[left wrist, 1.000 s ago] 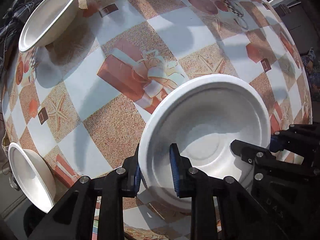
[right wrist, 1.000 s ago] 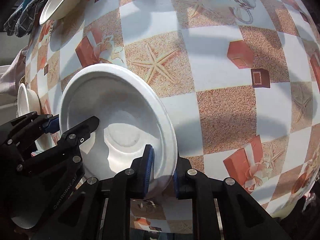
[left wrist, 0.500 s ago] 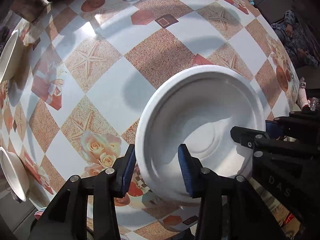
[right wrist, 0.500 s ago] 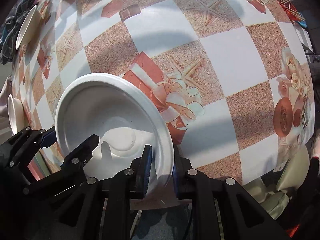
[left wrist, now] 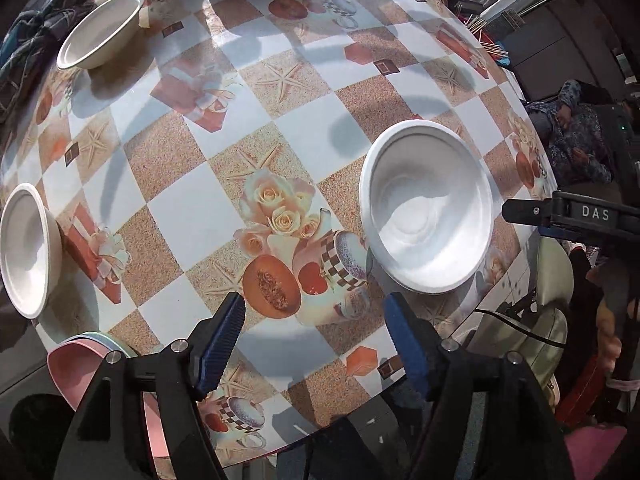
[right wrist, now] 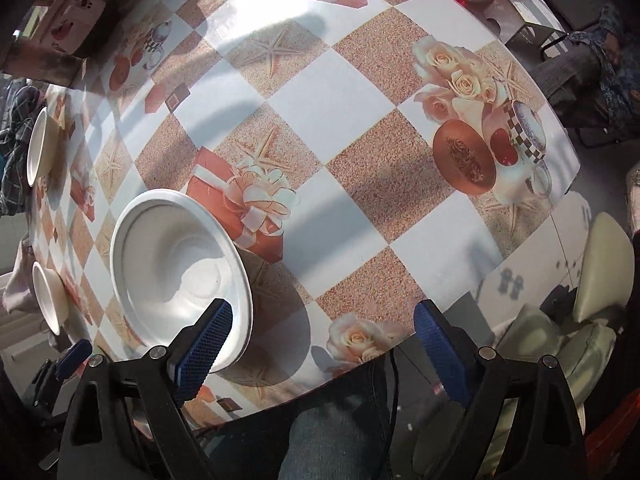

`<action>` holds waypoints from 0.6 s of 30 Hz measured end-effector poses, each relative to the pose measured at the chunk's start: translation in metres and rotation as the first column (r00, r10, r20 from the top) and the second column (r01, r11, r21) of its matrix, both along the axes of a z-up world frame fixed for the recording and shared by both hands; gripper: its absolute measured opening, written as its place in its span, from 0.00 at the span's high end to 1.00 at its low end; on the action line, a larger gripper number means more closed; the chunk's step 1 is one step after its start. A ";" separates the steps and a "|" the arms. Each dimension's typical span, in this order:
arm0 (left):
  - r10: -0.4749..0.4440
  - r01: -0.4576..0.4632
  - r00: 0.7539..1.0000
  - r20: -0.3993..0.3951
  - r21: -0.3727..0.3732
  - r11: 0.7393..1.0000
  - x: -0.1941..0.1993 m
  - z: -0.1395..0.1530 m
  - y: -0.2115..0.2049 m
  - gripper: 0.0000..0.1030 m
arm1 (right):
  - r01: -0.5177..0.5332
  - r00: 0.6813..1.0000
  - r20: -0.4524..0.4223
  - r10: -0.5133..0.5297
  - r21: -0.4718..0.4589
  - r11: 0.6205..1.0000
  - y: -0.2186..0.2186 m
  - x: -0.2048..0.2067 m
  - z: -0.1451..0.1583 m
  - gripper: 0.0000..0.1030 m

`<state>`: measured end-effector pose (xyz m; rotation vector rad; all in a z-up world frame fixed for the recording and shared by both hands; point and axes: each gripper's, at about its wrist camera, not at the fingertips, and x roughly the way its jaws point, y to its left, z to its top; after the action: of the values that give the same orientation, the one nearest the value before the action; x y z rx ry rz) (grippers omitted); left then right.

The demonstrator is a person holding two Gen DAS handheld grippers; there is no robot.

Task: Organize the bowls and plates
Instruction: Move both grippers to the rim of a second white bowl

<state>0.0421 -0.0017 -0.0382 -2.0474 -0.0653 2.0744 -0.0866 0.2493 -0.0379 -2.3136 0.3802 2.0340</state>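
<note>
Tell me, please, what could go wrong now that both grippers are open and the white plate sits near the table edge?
1. The white plate rests close to the table edge, so a nudge from the left gripper or right gripper might push it off.
2. The two white bowls lie far apart near the opposite rim; reaching for them could drag an arm across the plate.

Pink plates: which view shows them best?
Left wrist. The pink plates show at the lower left table edge, partly behind the left hand-held gripper. The right wrist view does not show them.
</note>
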 end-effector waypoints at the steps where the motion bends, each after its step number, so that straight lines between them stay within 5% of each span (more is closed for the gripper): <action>1: 0.006 -0.006 1.000 -0.003 0.001 1.000 -0.001 0.004 0.001 0.26 | -0.008 1.000 -0.003 0.008 0.001 1.000 -0.005 0.003 0.003 0.10; 5: 0.063 -0.063 0.998 -0.019 0.012 0.998 -0.011 0.019 -0.011 0.26 | -0.084 0.996 -0.023 0.084 -0.015 0.996 -0.005 0.012 0.014 0.10; 12: 0.201 -0.201 0.977 -0.074 0.008 0.980 -0.011 0.037 -0.068 0.26 | -0.328 0.944 -0.070 0.323 -0.080 0.941 -0.093 0.014 0.036 0.10; 18: 0.341 -0.347 0.932 -0.121 -0.037 0.937 -0.008 0.047 -0.135 0.26 | -0.468 0.884 -0.077 0.462 -0.134 0.874 -0.184 0.013 0.038 0.10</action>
<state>0.0346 -0.1372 0.0092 -2.0686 -0.3761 2.4189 -0.0741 0.0654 -0.0003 -2.6636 -0.0411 2.3291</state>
